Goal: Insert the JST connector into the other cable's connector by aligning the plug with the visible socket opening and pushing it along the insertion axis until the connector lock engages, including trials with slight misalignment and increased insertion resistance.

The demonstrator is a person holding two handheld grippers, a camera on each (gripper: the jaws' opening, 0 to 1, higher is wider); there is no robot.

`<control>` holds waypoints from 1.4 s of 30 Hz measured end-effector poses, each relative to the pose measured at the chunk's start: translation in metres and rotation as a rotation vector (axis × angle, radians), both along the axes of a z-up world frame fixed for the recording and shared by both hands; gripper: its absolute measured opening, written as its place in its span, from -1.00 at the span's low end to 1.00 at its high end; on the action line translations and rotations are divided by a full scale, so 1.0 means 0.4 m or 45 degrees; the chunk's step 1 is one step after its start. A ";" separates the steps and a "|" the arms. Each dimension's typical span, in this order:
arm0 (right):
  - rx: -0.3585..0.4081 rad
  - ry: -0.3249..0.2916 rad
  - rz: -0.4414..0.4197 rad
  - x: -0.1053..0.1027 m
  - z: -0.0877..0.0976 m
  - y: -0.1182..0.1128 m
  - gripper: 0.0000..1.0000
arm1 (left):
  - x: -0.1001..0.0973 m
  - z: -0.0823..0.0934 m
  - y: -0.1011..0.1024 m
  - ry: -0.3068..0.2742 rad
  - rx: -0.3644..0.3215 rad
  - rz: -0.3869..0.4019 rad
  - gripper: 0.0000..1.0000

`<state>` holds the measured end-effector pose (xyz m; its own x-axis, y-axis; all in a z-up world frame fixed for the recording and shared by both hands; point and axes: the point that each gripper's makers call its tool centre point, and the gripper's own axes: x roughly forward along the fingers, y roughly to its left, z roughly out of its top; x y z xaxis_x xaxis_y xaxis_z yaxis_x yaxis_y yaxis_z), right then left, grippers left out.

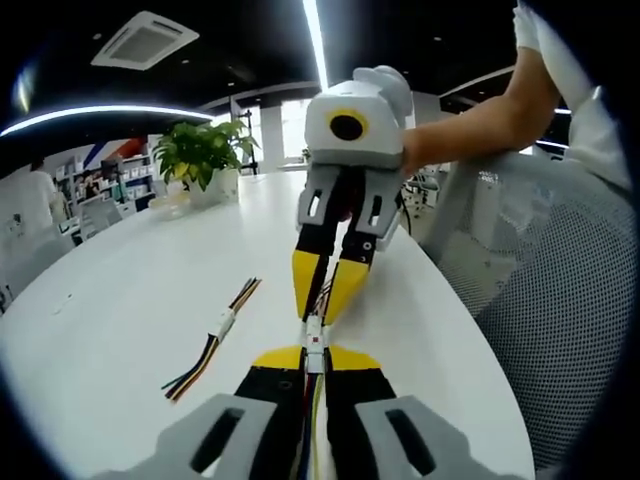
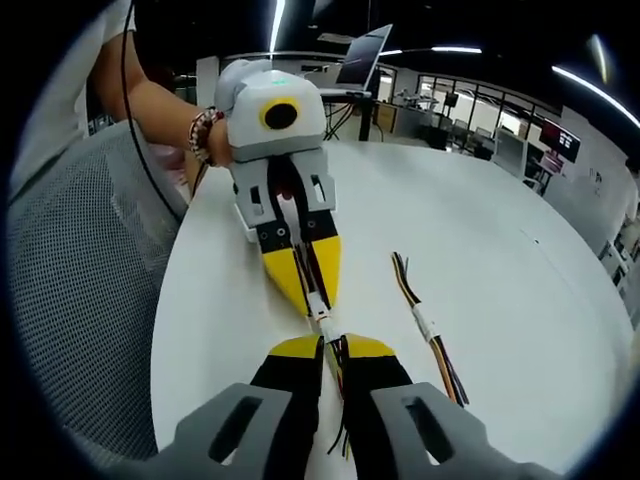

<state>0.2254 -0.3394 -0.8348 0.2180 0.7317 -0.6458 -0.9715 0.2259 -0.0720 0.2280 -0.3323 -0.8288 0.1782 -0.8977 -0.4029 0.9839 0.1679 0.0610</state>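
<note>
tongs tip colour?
Yellow tips on black tongs, clearest in the left gripper view.

Connector lock [image 1: 316, 345] too small to tell engagement.

We're in an open-plan office. A big round white table [image 1: 130, 300] takes centre stage, and on its far side sits a leafy green potted plant [image 1: 200, 150]. Above the plant, a square white ceiling air-conditioning vent [image 1: 145, 40] hangs in a black ceiling, with long bright strip lights [image 1: 316, 40] running past it. Behind the plant, shelving lines the wall. Beside the table stands a grey mesh-backed office chair [image 2: 80, 260]; beyond the table, glass-walled rooms [image 2: 470, 100] and desks with monitors.
</note>
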 end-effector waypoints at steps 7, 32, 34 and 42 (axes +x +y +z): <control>-0.019 0.002 0.011 -0.005 -0.005 0.004 -0.93 | -0.005 -0.003 -0.003 -0.018 0.025 -0.021 -0.99; -0.062 0.060 -0.010 -0.012 -0.036 0.002 -0.93 | -0.011 -0.029 -0.007 -0.012 0.073 -0.046 -0.99; -0.049 0.075 -0.015 -0.013 -0.036 0.000 -0.93 | -0.013 -0.029 -0.007 -0.011 0.070 -0.048 -0.99; 0.020 0.131 -0.041 -0.014 -0.027 0.003 -0.93 | -0.015 -0.023 -0.002 0.000 0.038 -0.041 -0.99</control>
